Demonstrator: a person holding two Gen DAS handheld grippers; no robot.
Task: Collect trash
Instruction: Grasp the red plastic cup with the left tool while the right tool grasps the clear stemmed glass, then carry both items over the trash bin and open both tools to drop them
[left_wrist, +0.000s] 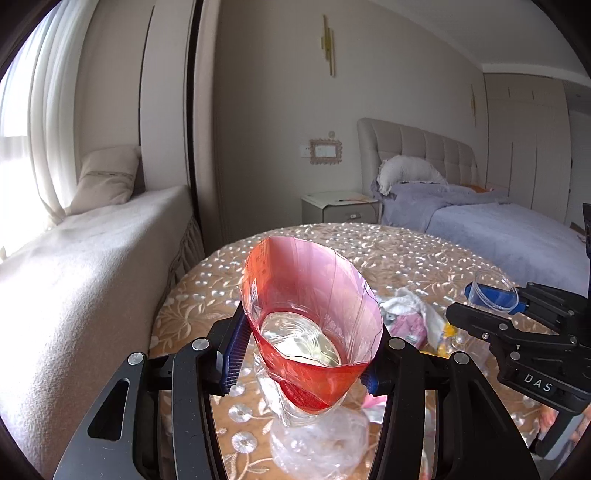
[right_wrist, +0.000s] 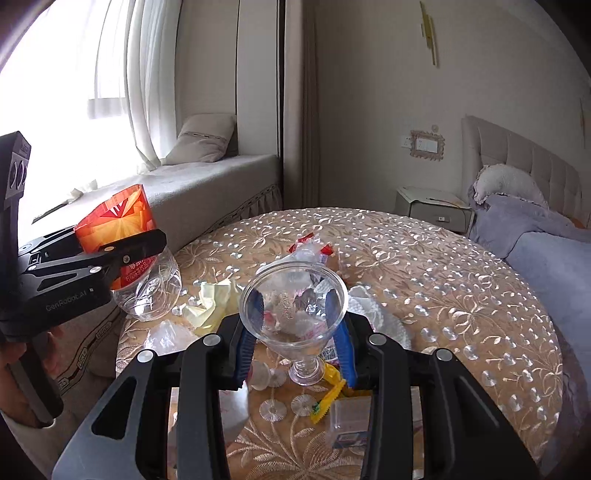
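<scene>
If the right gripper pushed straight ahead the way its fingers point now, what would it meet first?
The right gripper is shut on the clear plastic funnel; going on, it would likely meet the pile of wrappers on the table, though depth is unclear.

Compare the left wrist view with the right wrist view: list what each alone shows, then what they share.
Only the left wrist view looks down the open top of the cut-off clear plastic bottle with the red-orange label, squeezed by the left gripper.

Only the right wrist view shows the crumpled pale yellow paper, the small clear plastic box and the yellow wrapper strip.

Both show the bottle, the clear plastic funnel-shaped bottle top clamped by the right gripper, the round table's floral embroidered cloth and the grey-blue bed.
</scene>
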